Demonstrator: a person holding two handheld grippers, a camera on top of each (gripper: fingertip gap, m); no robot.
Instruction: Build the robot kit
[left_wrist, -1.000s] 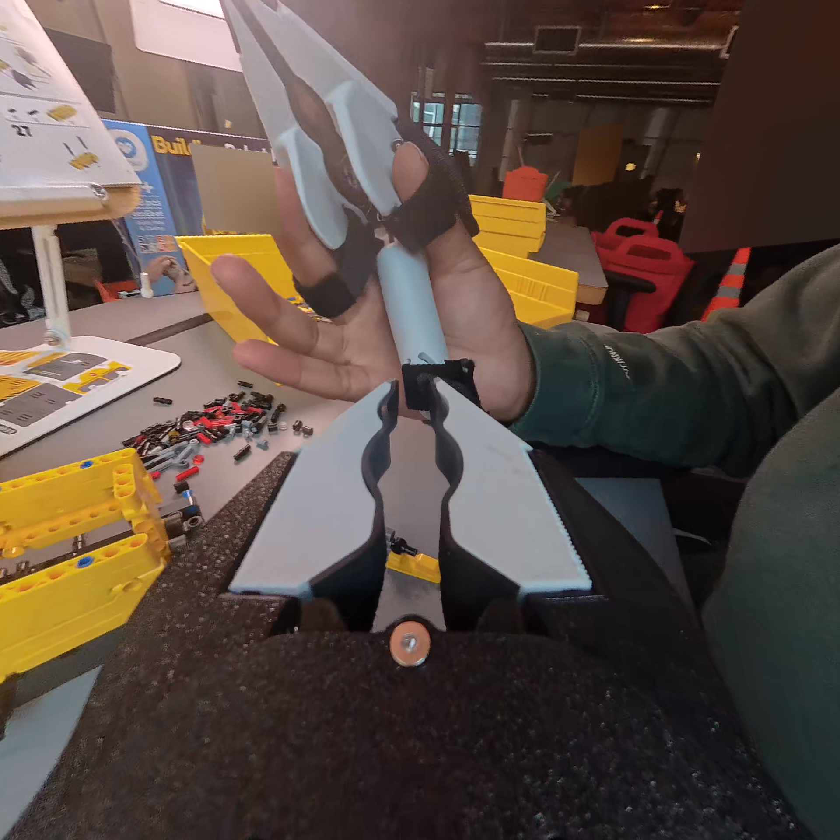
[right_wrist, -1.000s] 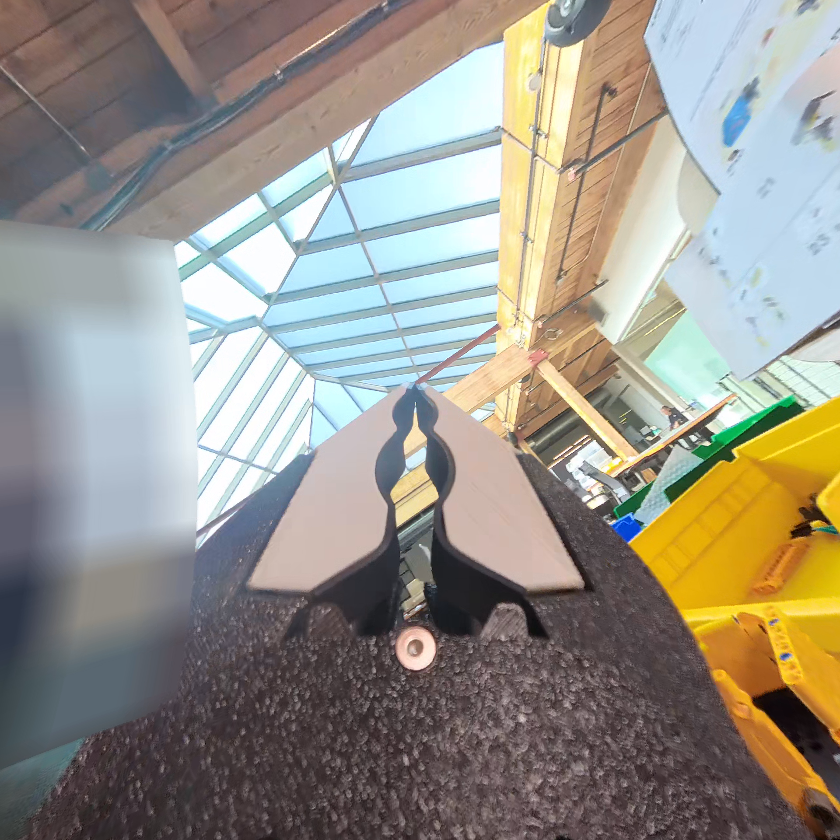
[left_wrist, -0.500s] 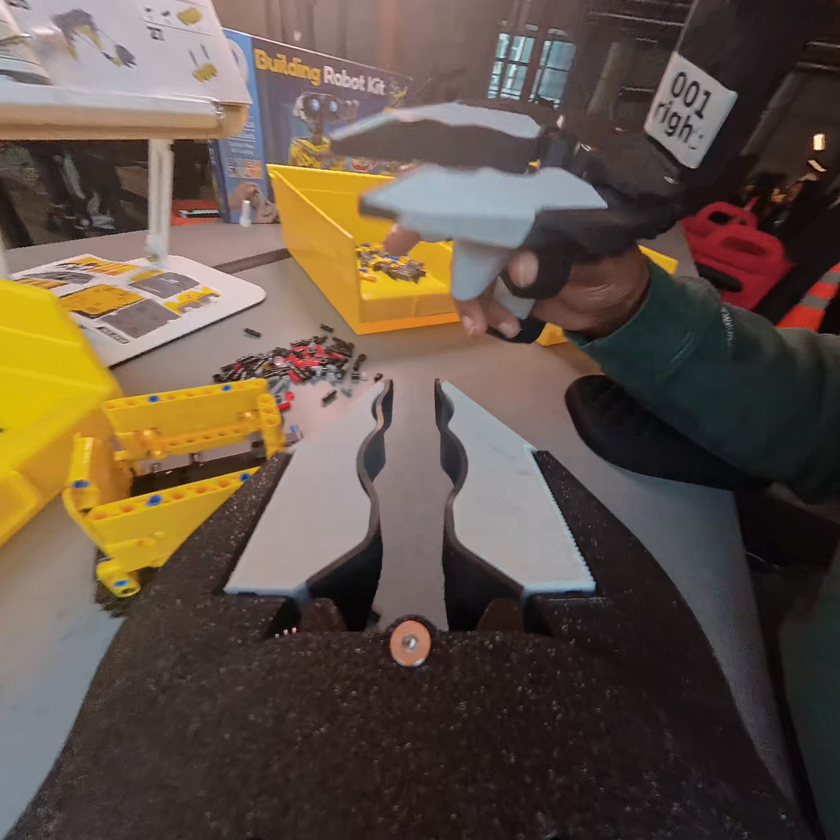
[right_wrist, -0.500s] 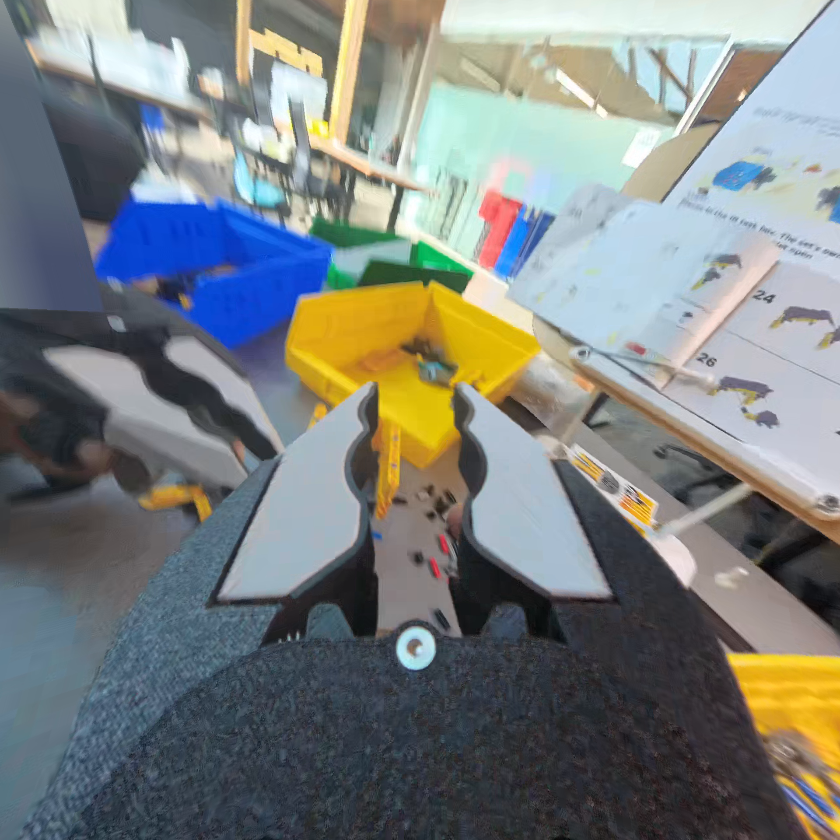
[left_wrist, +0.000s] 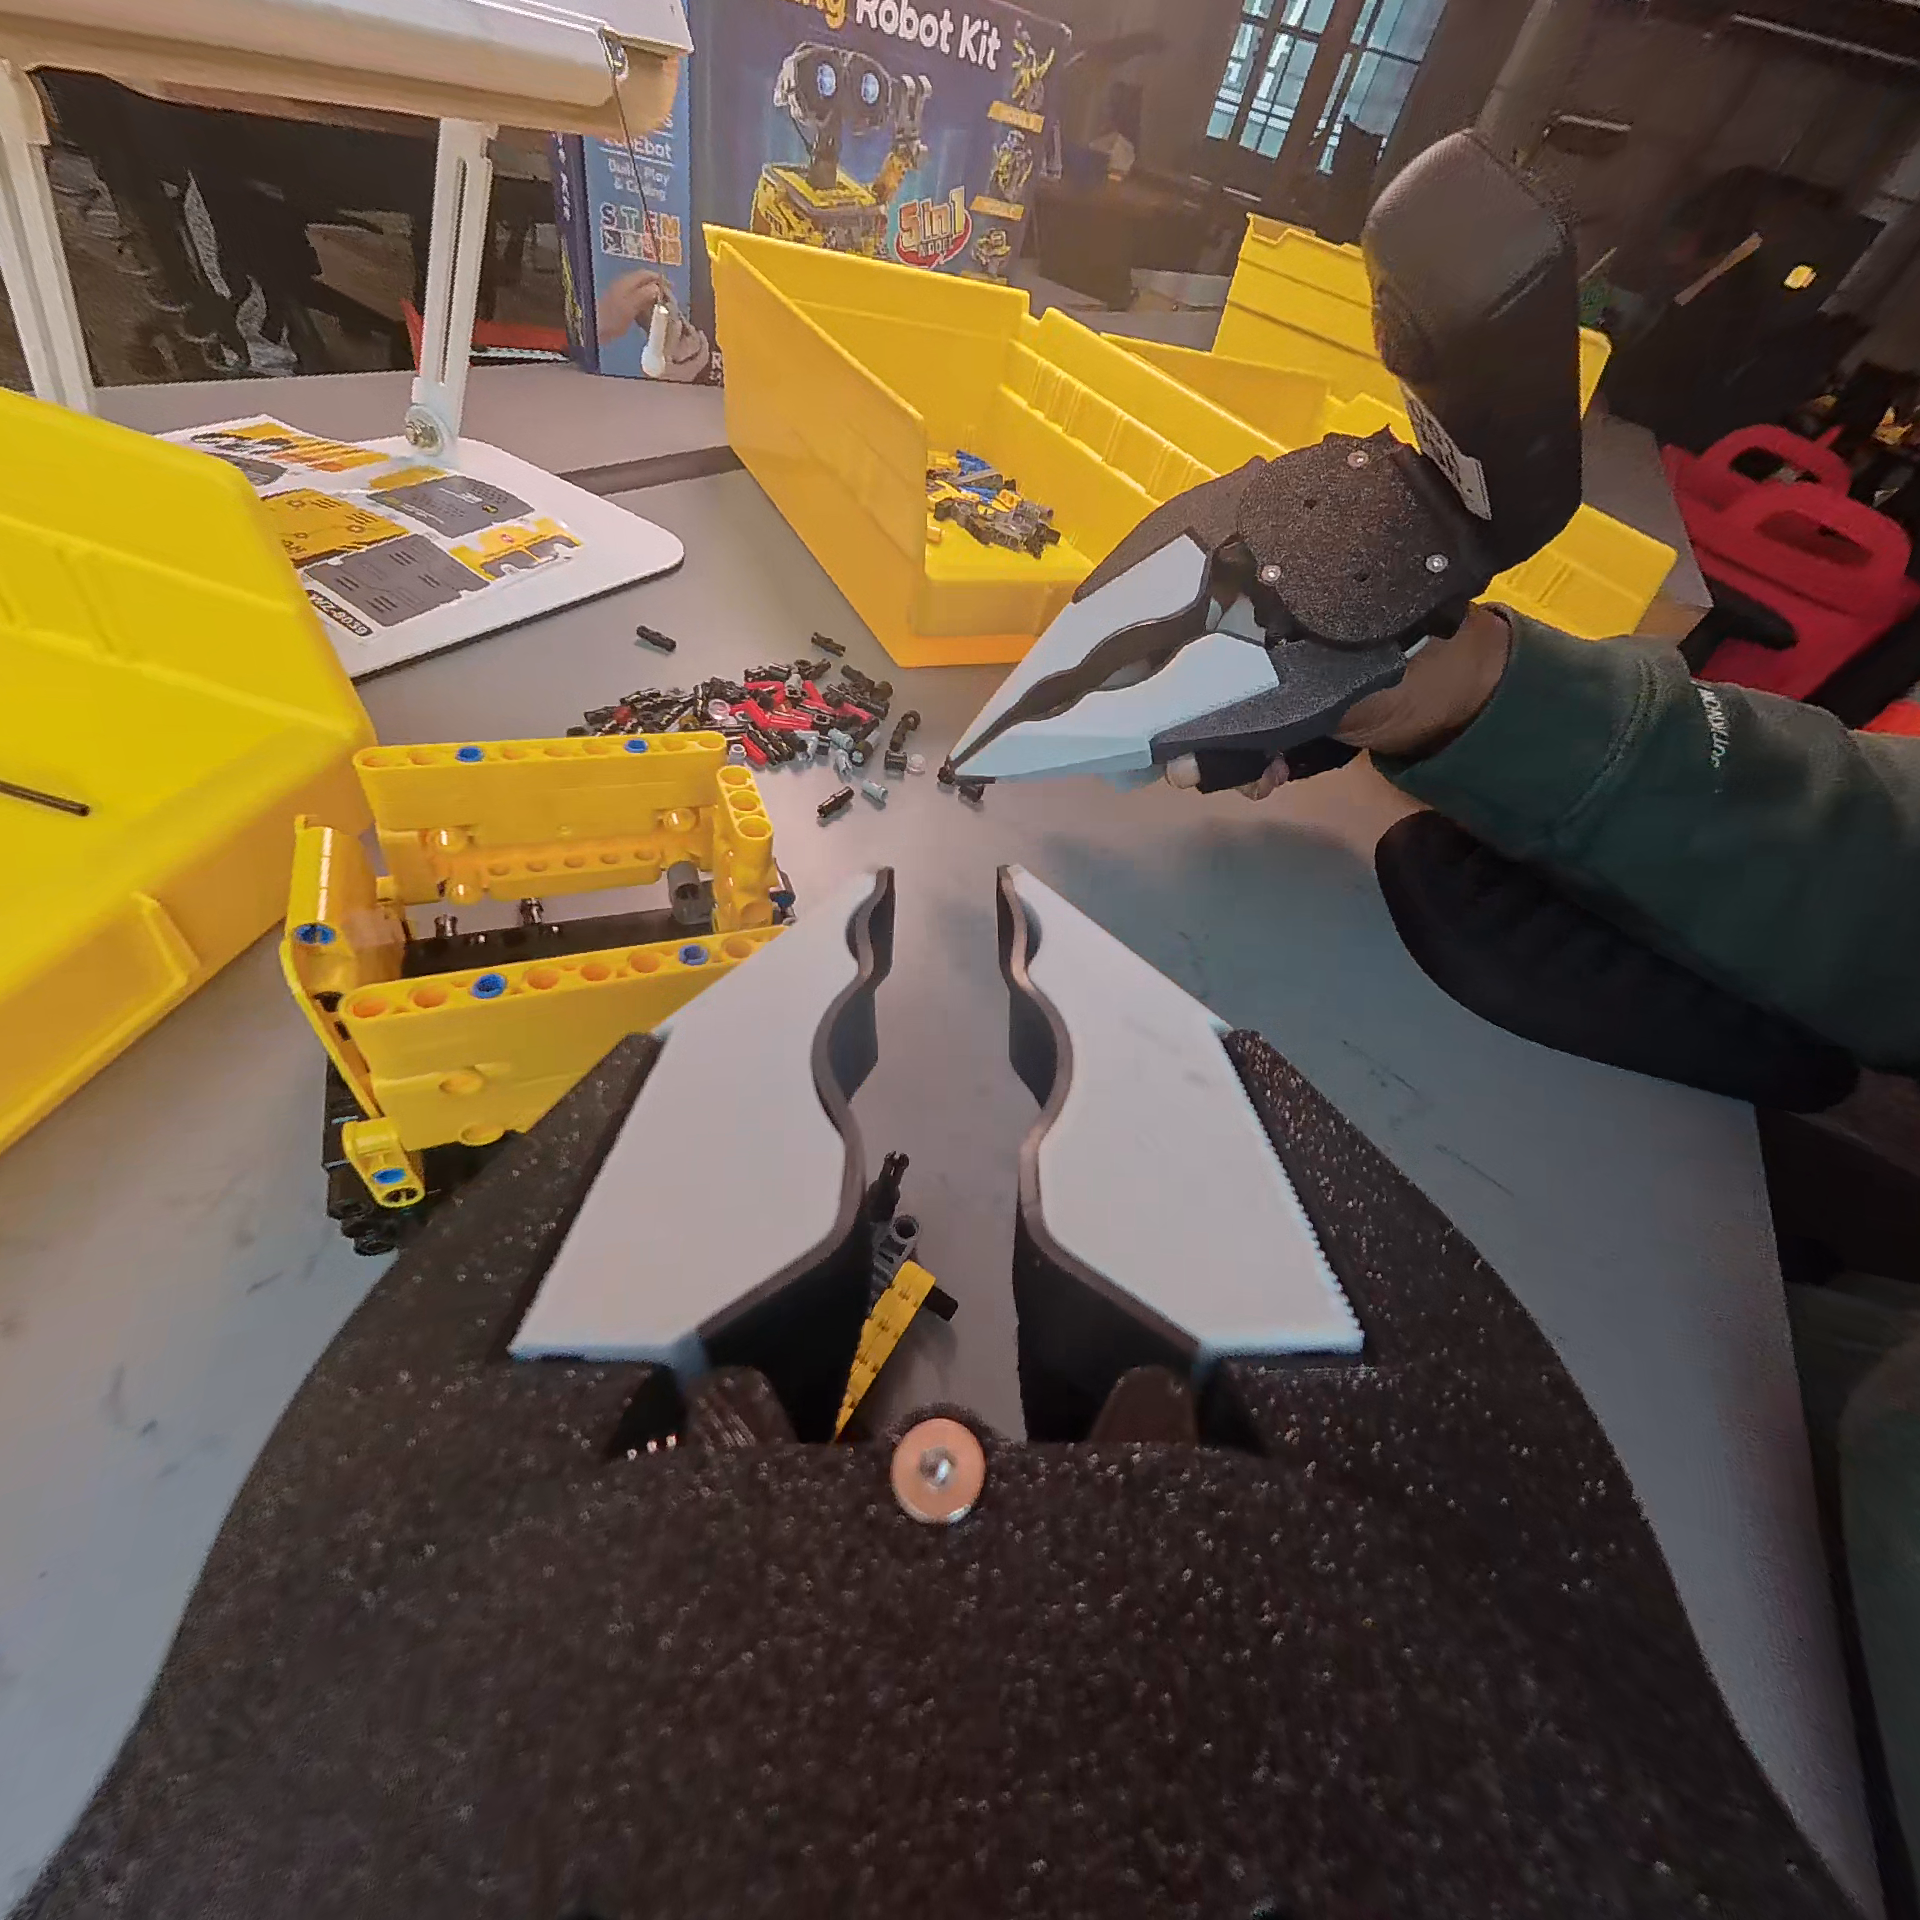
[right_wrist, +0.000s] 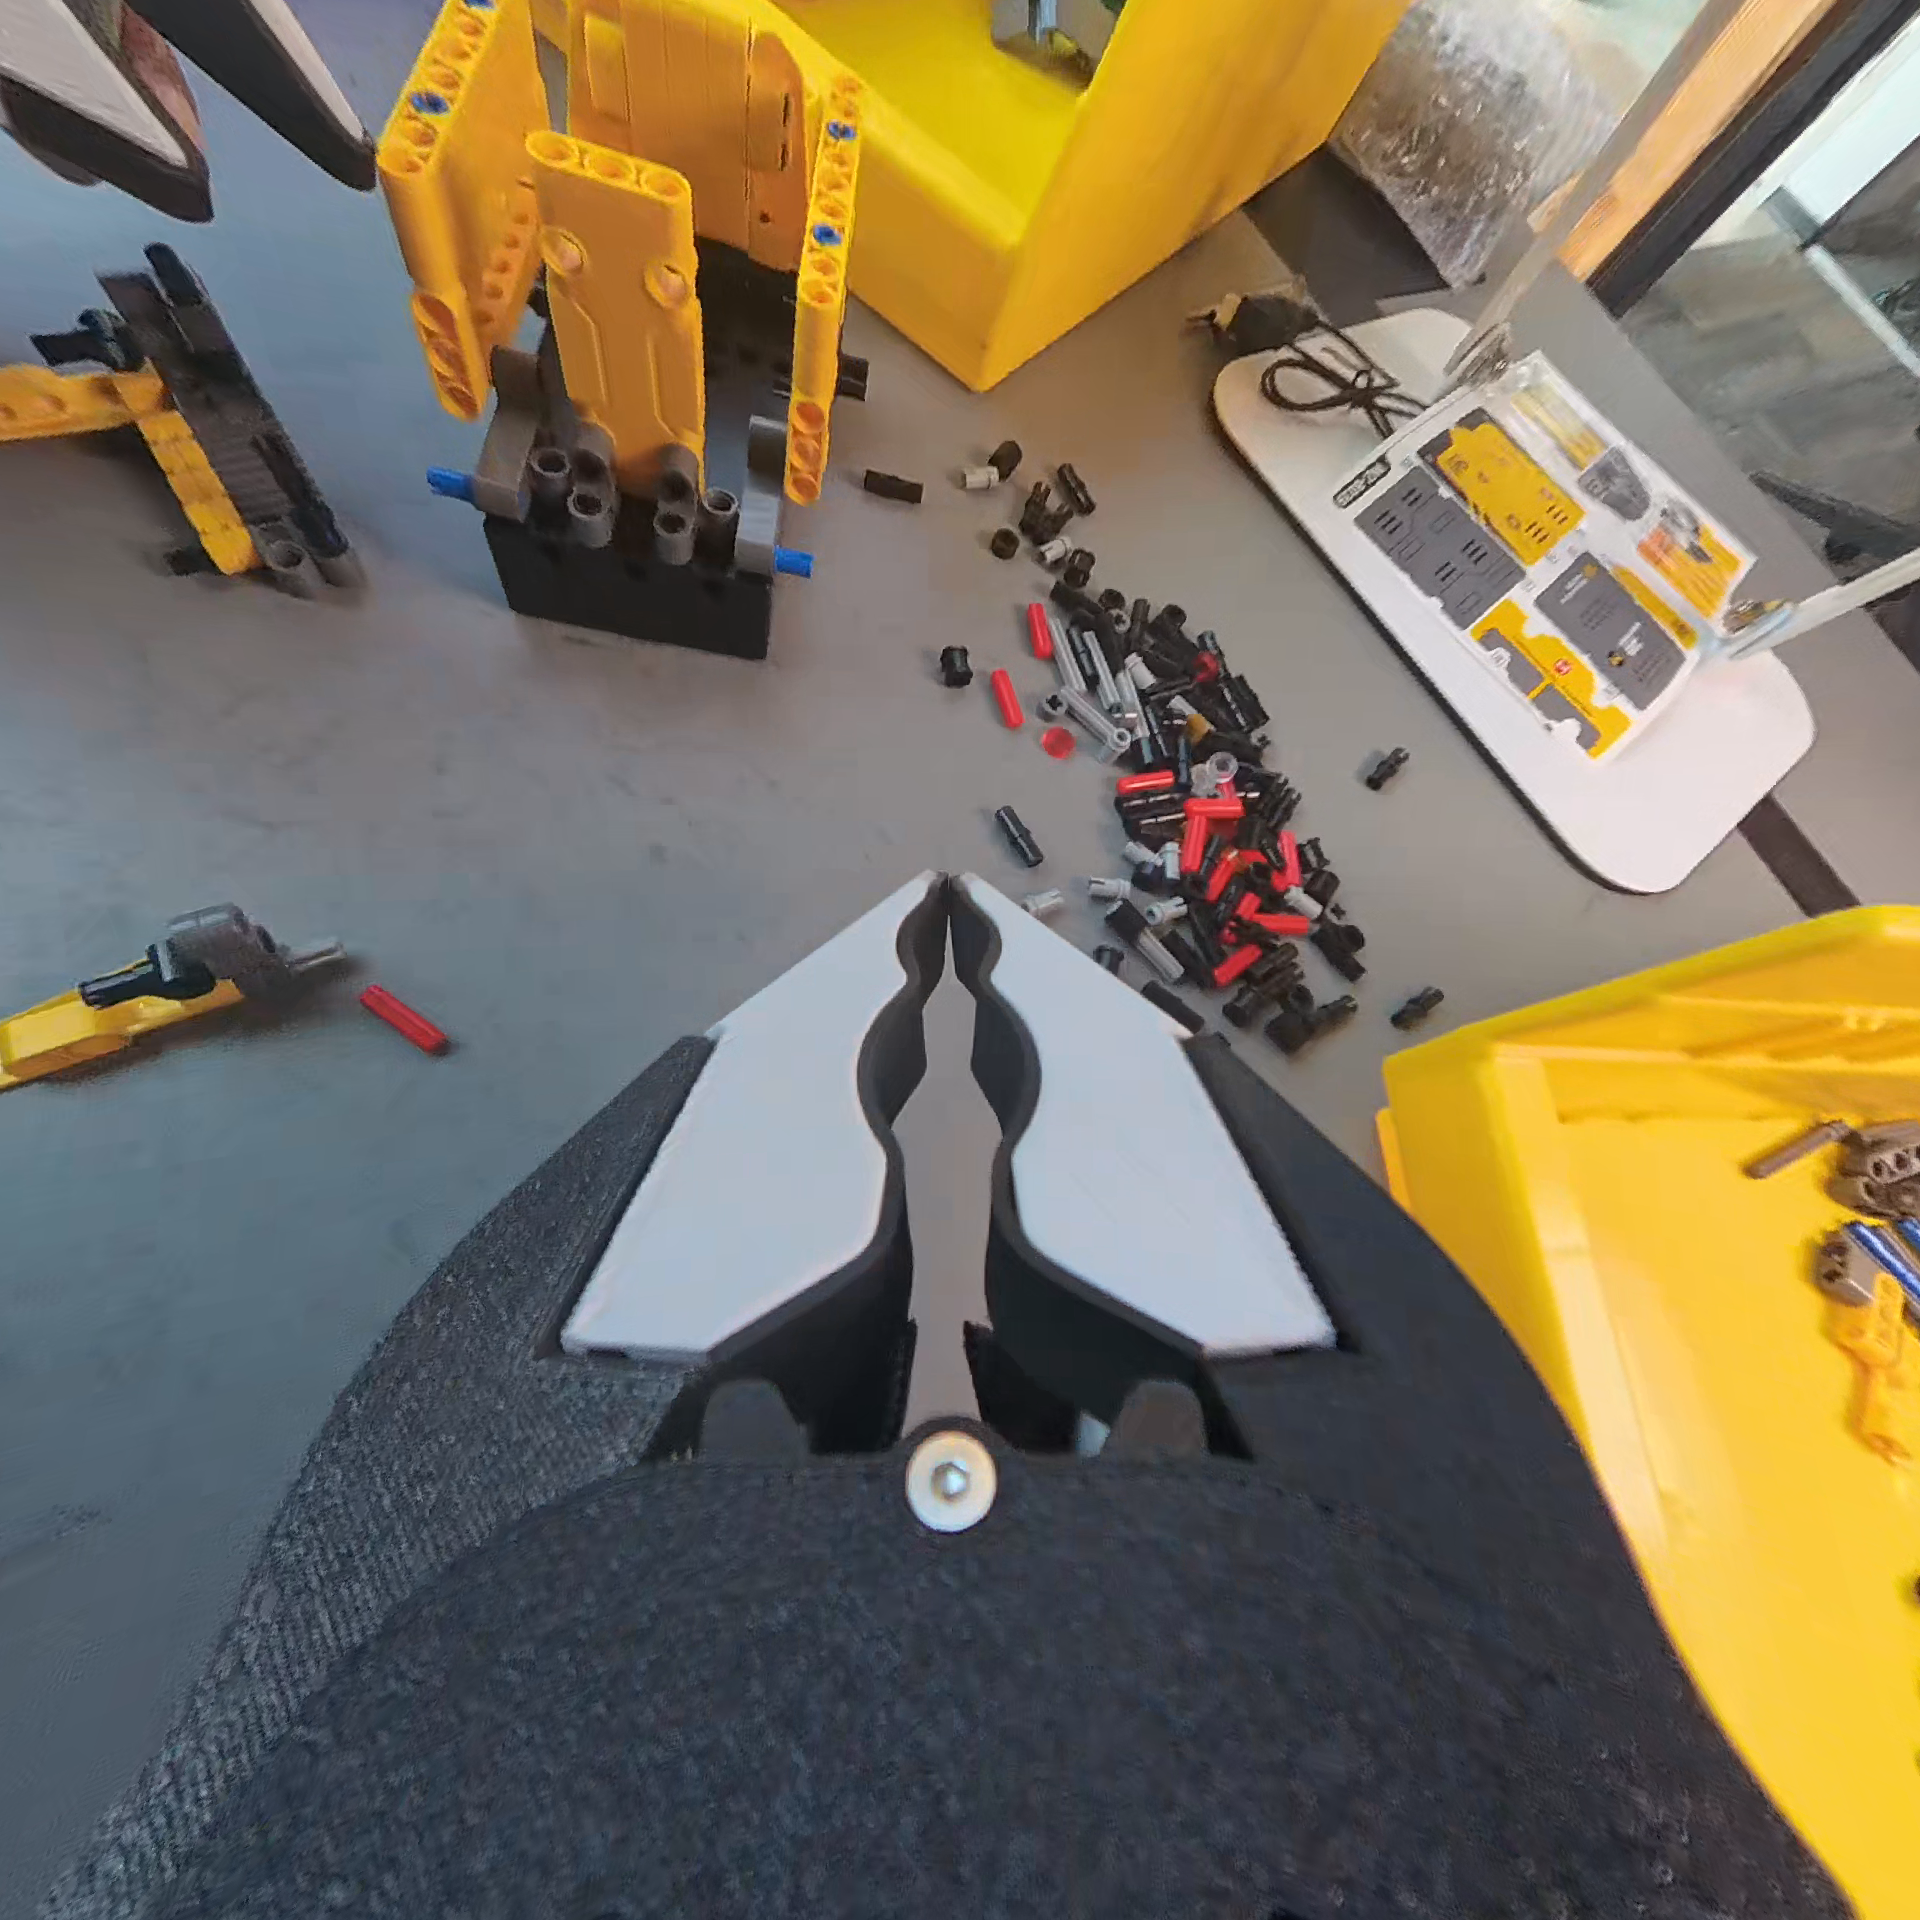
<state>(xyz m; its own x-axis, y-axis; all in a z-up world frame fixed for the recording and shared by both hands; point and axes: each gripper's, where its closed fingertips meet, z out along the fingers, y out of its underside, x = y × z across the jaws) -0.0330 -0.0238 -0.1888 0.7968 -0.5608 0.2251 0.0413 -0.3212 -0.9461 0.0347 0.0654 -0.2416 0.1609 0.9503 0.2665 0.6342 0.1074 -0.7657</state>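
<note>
My left gripper (left_wrist: 943, 881) is open and empty, held low over the grey table (left_wrist: 1195, 935). A small yellow and black piece (left_wrist: 891, 1304) lies on the table between the bases of its fingers. A yellow brick assembly (left_wrist: 540, 914) stands just left of it. My right gripper (right_wrist: 948, 883) is shut, with nothing visible between its tips. It points down at the near edge of a pile of small black, red and grey pins (right_wrist: 1195, 810). It also shows in the left wrist view (left_wrist: 961, 767), with the pile (left_wrist: 769, 707) to its left.
Yellow bins stand at the back (left_wrist: 831, 416), left (left_wrist: 125, 727) and beside the right gripper (right_wrist: 1714, 1351). A white stand base with a printed sheet (right_wrist: 1538, 582) lies past the pile. A red pin (right_wrist: 403, 1018) and two small yellow subassemblies (right_wrist: 135, 997) (right_wrist: 187, 447) lie on the table. The left gripper's tips are roughly 12 centimetres from the right gripper's.
The right gripper swung down from pointing at the ceiling to the pin pile; it was open half a second ago and has shut. The left gripper tilted down toward the table and stayed open.
</note>
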